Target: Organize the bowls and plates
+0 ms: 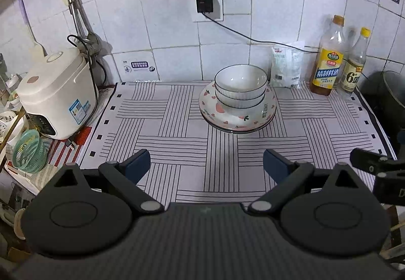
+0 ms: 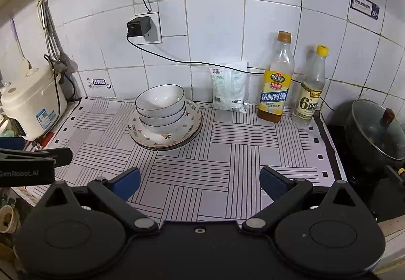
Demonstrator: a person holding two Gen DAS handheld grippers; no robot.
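Three white bowls (image 1: 240, 87) sit nested on your stacked plates (image 1: 238, 116), the top bowl empty, just left of the salt bag (image 1: 286, 67). Your left gripper (image 1: 206, 166) hangs well in front of that bag, jaws wide, holding nothing.

From the right wrist, the bowls (image 2: 160, 106) and plates (image 2: 165, 133) again stand left of the salt bag (image 2: 229, 87); your right gripper (image 2: 200, 185) gapes wide, empty.

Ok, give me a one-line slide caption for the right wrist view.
Open right claw faces nested white bowls stacked on patterned plates, with cooking wine bottle and vinegar bottle by the wall.
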